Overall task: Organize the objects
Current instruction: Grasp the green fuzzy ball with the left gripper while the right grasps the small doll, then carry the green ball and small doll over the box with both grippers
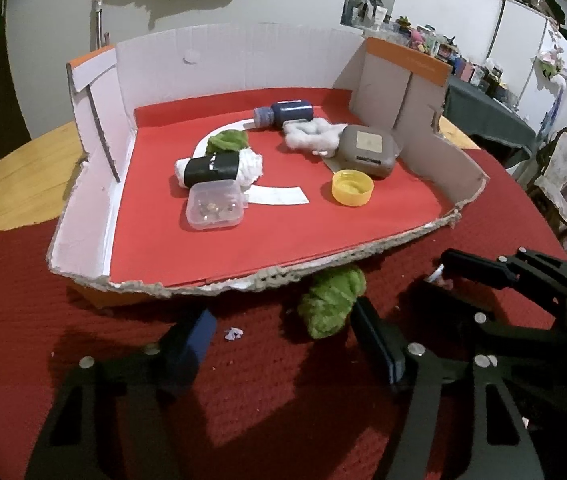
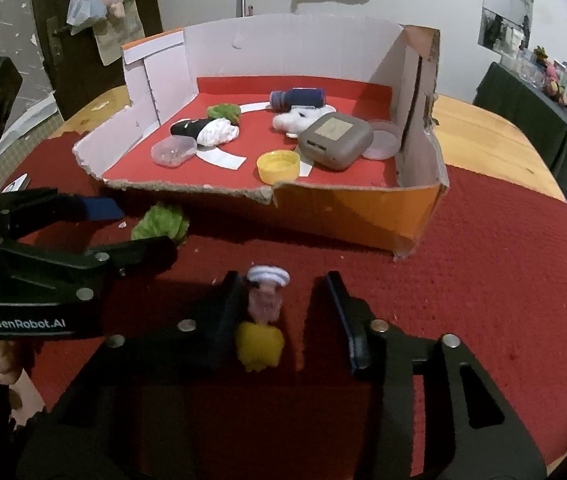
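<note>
Tablecloth [image 1: 483,232], red and knitted, is spread over a round wooden table, and on it stands the largest item, a torn cardboard tray [image 1: 95,184] lined in red. Within the tray, seen from the left wrist view, a grey case [image 1: 367,152] lies at 2 o'clock, a dark blue bottle [image 1: 287,114] on its side at 12 o'clock, white stuffing [image 1: 311,134] between them, a roll banded in black [image 1: 219,168] near the centre, a clear plastic box [image 1: 215,204] at 7 o'clock and a yellow cap [image 1: 352,187] at 4 o'clock.

Outside the tray, just beside its torn front edge, a green fuzzy tuft [image 1: 331,304] rests on the cloth. The left gripper [image 1: 283,344] is held around it with jaws apart; one pad is near the tuft, but no pinch is shown.

The smallest items, a pink figure with a white cap [image 2: 267,292] and a yellow pom-pom [image 2: 259,344], lie between the jaws of the right gripper [image 2: 283,312]. These jaws are narrowed, with the left pad touching the figure and a gap remaining at the right pad, so no clamp is made.

All three loose items are judged light and soft; the tuft is best taken across its bulk, the figure across its body below the cap.
</note>
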`<action>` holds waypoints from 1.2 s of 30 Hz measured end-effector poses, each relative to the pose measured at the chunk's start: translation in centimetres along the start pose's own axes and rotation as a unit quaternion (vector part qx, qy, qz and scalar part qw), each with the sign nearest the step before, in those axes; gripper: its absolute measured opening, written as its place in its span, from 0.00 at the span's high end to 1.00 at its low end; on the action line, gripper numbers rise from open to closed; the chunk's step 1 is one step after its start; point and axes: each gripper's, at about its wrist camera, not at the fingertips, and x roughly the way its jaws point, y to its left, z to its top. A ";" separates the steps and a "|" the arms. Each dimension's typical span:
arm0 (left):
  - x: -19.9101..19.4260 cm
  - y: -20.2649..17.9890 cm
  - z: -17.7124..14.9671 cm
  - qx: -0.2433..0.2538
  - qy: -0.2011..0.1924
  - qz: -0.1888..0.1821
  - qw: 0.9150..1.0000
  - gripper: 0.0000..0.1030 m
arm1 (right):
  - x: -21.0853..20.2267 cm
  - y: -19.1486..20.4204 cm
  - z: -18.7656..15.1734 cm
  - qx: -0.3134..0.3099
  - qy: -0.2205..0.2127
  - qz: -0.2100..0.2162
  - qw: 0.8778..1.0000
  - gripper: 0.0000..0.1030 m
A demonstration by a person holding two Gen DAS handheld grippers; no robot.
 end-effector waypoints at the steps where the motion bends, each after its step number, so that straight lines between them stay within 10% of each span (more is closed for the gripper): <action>1: 0.1 0.0 0.1 -0.001 0.000 0.000 1.000 0.35 | 0.1 0.1 0.1 -0.003 0.002 0.000 1.000 0.70; 12: 0.1 -0.9 0.3 0.006 -0.002 -0.030 1.000 0.75 | -0.2 0.4 0.2 0.000 0.001 0.022 1.000 0.80; 36: -3.2 0.7 -1.5 -0.007 -0.017 -0.028 0.999 0.76 | -2.1 2.5 0.7 -0.007 -0.021 0.052 0.998 0.80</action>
